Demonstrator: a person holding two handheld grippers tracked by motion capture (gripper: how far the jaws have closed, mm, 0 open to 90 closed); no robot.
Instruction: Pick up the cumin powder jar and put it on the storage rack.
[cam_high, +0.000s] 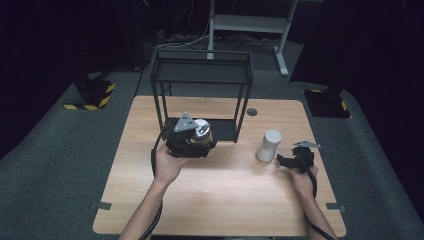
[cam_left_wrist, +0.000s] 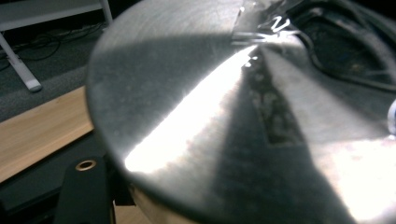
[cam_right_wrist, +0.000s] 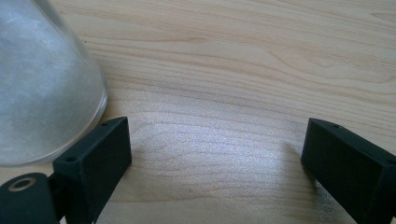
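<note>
Dark studio w/ grey carpet surrounds a light wooden table (cam_high: 225, 200), on which stands a black two-tier wire rack (cam_high: 202, 75). Left gripper (cam_high: 192, 142), held just in front of the rack's lower shelf, has its jaws clamped on a shiny metal can (cam_high: 201, 131), lifted clear of the tabletop; in the left gripper view the can's brushed lid (cam_left_wrist: 196, 116) sits right up against the lens. Right gripper (cam_high: 295, 160) rests near the table's right edge, jaws spread w/ nothing between them, just beside a frosted white cup (cam_high: 269, 145); the cup's wall (cam_right_wrist: 42, 88) lies outside the near jaw. Judged step: shelving the can. Keep it upright, keep the grip firm, clear the rack's front posts, set it flat before releasing. Count: 1 can, 1 cup, 1 rack, 2 grippers.
</note>
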